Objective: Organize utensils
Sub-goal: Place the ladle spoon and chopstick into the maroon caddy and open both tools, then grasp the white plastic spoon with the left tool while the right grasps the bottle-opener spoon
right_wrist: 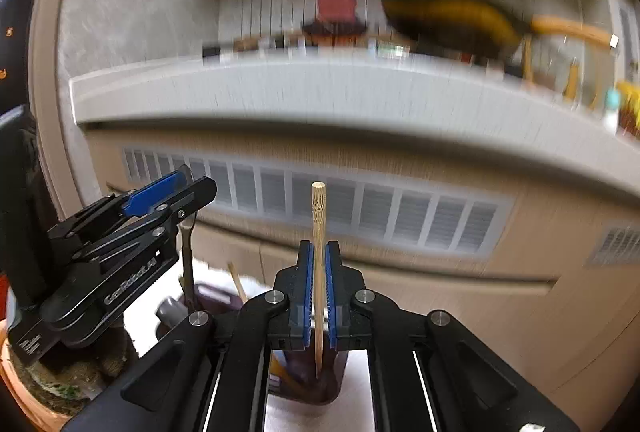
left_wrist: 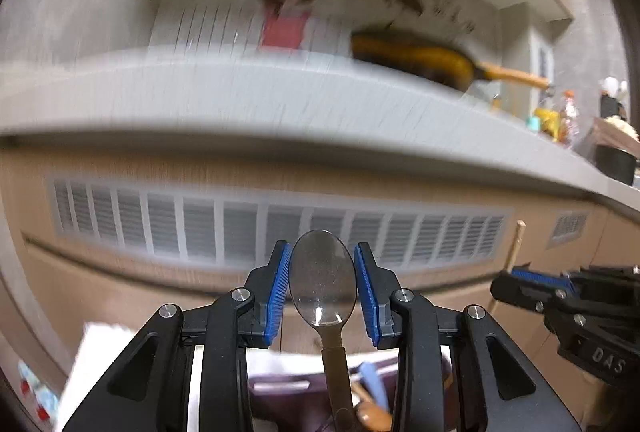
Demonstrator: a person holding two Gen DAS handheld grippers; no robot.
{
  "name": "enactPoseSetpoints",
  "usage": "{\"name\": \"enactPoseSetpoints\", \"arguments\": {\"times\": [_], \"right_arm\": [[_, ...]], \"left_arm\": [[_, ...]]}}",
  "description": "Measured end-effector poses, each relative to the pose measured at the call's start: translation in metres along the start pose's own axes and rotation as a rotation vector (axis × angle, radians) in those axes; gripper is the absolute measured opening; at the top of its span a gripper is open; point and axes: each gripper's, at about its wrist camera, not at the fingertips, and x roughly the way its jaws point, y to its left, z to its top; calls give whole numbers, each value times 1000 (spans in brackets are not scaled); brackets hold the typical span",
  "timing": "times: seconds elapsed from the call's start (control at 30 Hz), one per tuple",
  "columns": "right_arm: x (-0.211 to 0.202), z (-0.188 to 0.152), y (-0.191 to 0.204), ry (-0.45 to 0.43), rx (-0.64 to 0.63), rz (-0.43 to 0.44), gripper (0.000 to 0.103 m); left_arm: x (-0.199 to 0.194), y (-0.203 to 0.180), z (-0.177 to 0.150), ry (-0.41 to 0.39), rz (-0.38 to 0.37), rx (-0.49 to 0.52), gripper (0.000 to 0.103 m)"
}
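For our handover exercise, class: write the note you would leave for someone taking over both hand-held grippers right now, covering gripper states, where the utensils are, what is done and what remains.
Left hand-held gripper: shut on the bowl of a clear smoky plastic spoon, handle hanging down.
Right hand-held gripper: shut on a light wooden chopstick, held upright.
Both are raised over the dark purple utensil cup, which stands on a white surface and holds other utensils, among them a blue-handled one.
Done: spoon and chopstick picked up.
Left: set each down in its place; the destination is not visible in these blurred views.
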Motion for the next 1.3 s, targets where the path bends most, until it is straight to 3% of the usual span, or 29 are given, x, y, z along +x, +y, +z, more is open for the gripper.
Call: {"name": "enactPoseSetpoints", "arguments": {"times": [0.17, 0.3, 0.4, 0.43, 0.5, 0.67, 0.8, 1.0, 1.17, 1.3], "right_arm": [[40, -34, -3, 116, 36, 29, 6], [47, -49, -3, 148, 40, 43, 7], [42, -56, -1, 153, 32, 58, 9], [40, -57, -2, 158, 26, 60, 12], [36, -59, 0, 158, 6, 50, 37], [0, -67, 1, 93, -28, -7, 53], [-32, -83, -3, 83, -36, -60, 76], [-51, -130, 1, 165, -71, -81, 84], [-66, -171, 10, 223, -62, -78, 89], [-78, -194, 13, 256, -50, -68, 90]], "left_arm": [[22, 0, -34, 87, 1, -14, 34], [33, -5, -49, 135, 6, -7, 35], [37, -11, -53, 154, 0, 5, 49], [35, -12, -52, 153, -5, 9, 54], [27, -14, -48, 141, -15, 13, 60], [-19, 2, -37, 99, -24, -2, 74], [-59, 13, -52, 125, -31, 17, 78], [-105, 15, -115, 308, -80, 76, 78], [-126, -10, -165, 441, -135, 150, 78], [-125, -26, -185, 523, -117, 196, 73]]}}
